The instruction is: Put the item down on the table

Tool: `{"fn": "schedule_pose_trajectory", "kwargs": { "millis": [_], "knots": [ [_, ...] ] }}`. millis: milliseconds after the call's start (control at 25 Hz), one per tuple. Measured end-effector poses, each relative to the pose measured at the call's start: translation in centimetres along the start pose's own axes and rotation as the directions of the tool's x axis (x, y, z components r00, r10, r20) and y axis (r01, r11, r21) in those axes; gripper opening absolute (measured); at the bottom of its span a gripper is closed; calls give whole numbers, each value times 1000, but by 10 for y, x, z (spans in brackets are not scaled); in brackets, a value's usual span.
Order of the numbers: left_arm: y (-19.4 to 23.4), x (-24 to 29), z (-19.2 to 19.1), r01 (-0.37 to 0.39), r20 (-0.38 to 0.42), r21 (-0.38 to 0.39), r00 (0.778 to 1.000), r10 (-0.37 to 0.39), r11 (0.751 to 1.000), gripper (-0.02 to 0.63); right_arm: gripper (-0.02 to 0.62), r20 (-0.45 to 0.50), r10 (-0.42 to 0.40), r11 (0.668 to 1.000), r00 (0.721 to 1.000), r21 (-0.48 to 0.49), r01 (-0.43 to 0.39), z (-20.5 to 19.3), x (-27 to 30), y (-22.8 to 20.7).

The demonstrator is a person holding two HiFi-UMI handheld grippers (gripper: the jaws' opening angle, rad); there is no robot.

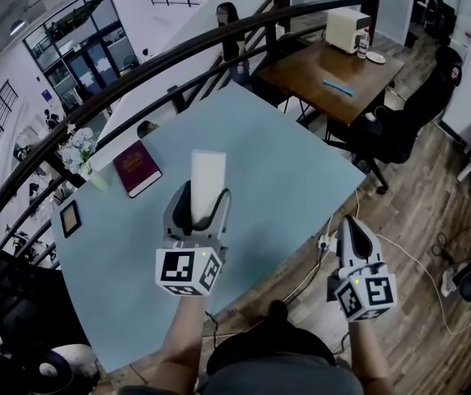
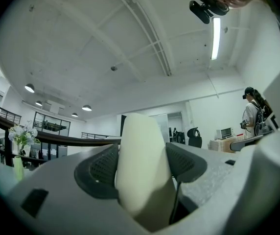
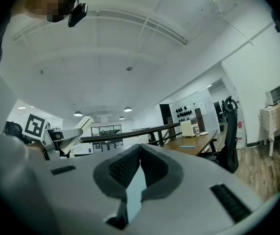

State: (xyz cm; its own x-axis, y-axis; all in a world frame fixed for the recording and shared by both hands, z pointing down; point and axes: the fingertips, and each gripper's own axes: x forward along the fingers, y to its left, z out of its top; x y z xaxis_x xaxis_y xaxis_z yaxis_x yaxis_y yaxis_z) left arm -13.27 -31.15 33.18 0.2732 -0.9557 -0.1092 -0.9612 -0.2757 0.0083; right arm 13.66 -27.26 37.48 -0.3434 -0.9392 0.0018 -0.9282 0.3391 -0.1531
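The item (image 1: 207, 175) is a smooth, cream-white bar with a rounded top. Its lower end is hidden between the ribbed dark pads (image 2: 97, 170) of the left gripper (image 1: 200, 212), which pinches it upright above the pale blue table (image 1: 293, 163). The tabletop around it is bare and flat. A dark red book (image 1: 137, 168) lies towards the far left edge. The right gripper (image 1: 351, 225), jaws pressed together on nothing, hangs beyond the table's near edge, over the wooden floor (image 1: 421, 212).
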Motion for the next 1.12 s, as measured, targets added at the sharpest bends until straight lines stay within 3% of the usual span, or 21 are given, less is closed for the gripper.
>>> {"fn": "schedule_pose_trajectory", "kwargs": {
  "millis": [280, 600, 800, 1120],
  "knots": [
    [0, 31, -24, 7, -55, -7, 998, -7, 1000, 308, -2, -6, 9, 1000, 1000, 9, -9, -1, 19, -11],
    [-6, 63, -88, 15, -197, -53, 980, -25, 998, 308, -2, -26, 3, 1000, 1000, 20, -2, -7, 27, -21],
    [-9, 72, -147, -6, -321, -51, 947, -11, 999, 308, -2, -35, -2, 1000, 999, 23, 3, -10, 28, -26],
    [-11, 66, -231, -24, -501, -59, 866, -9, 998, 308, -3, -37, -8, 1000, 999, 24, 9, -10, 25, -32]
  ]
}}
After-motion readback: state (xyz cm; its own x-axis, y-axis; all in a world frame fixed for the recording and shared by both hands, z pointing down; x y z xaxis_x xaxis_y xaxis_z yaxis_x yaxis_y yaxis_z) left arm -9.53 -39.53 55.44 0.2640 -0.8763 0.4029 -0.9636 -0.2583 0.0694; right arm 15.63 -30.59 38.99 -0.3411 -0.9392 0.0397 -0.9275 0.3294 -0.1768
